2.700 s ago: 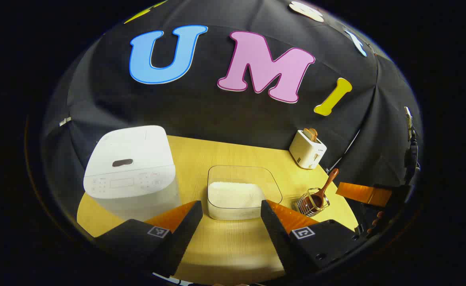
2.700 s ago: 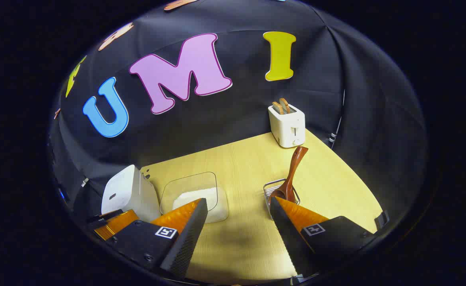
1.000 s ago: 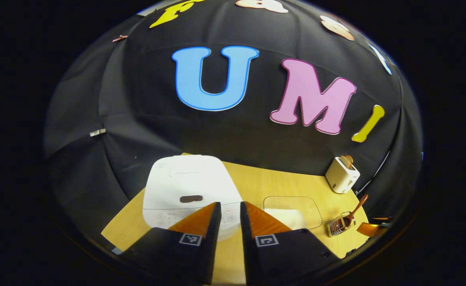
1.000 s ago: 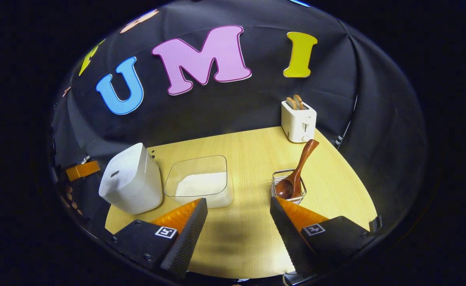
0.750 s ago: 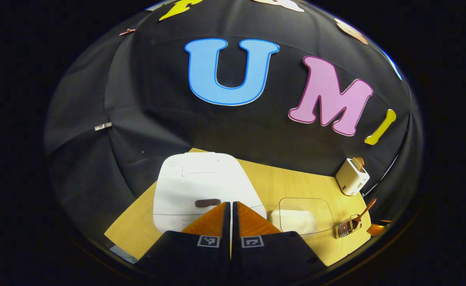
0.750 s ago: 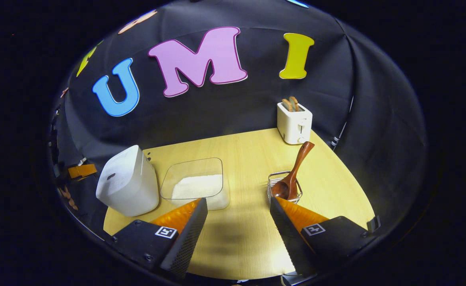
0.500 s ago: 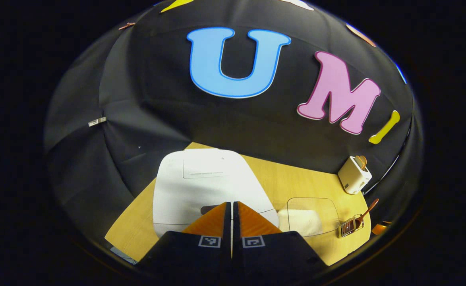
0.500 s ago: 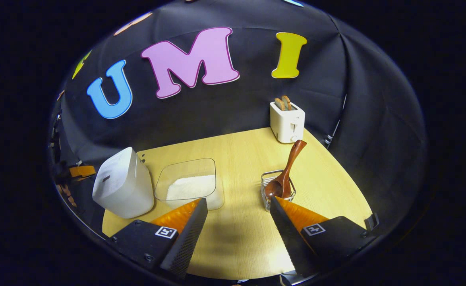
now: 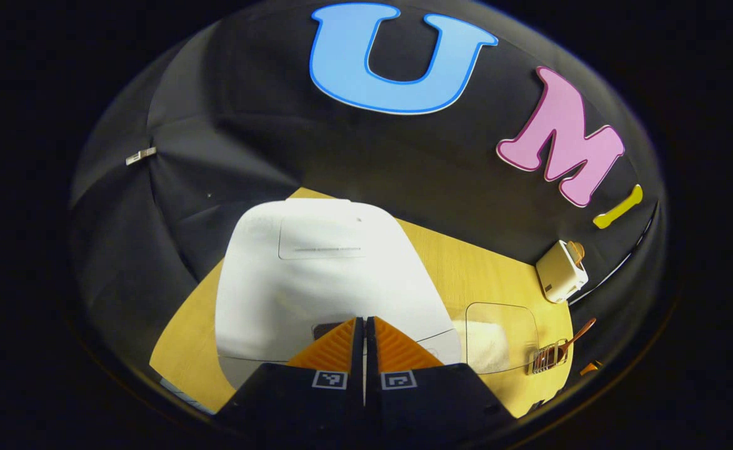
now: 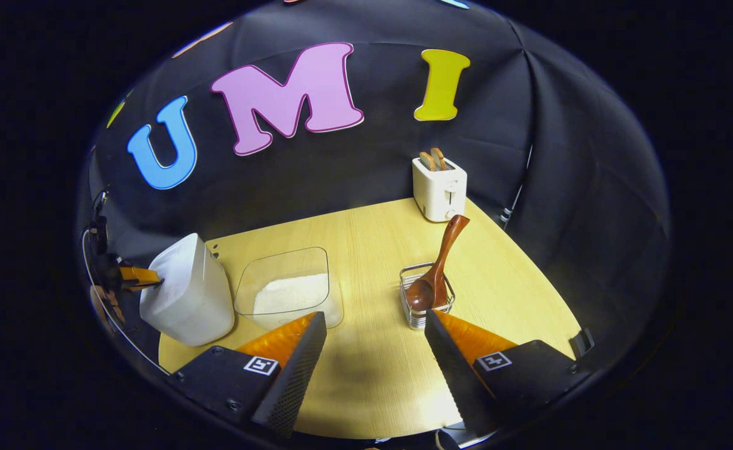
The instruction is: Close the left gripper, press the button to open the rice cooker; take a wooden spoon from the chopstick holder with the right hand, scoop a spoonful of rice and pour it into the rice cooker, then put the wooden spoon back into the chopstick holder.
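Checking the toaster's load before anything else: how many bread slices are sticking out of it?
2: both bread slices stand side by side in the top slots of the toaster, at the table's far edge by the booth wall.

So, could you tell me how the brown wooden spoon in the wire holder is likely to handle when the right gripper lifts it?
The brown wooden spoon looks rigid, so it should not flex. Its smooth, glossy handle may slip between the fingers. It leans in the light-looking wire chopstick holder, which might tip or drag along.
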`<state>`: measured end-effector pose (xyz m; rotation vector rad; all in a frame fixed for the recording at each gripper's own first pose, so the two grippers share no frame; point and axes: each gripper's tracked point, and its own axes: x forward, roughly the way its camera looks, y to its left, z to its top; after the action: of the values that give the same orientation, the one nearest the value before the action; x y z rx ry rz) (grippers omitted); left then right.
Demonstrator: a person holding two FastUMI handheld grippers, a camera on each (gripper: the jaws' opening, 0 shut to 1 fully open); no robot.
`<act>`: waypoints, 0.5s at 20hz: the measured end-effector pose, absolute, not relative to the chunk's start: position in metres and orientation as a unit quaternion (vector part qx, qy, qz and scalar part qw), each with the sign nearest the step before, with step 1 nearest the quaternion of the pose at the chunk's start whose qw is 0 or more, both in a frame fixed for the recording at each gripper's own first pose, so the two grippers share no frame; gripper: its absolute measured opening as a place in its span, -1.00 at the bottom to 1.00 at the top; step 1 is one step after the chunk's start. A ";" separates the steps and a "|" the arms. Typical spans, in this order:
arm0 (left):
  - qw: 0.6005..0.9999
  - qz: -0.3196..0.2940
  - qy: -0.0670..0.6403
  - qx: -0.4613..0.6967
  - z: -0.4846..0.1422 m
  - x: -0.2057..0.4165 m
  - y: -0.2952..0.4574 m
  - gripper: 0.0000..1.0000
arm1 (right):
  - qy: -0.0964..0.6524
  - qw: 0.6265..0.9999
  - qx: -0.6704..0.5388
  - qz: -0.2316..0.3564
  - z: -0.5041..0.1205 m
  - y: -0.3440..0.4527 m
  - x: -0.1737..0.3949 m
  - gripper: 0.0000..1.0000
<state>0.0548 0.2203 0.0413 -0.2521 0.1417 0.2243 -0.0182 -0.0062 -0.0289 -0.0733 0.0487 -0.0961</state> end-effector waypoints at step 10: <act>0.976 0.112 0.105 -0.153 0.032 0.058 0.225 -0.87 | 0.031 0.998 -0.041 -0.035 -0.034 0.001 -0.012 0.97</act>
<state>0.0576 0.2254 0.0317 -0.3075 0.2107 0.2257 -0.0124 0.0009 -0.0342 -0.0830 0.0625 -0.0696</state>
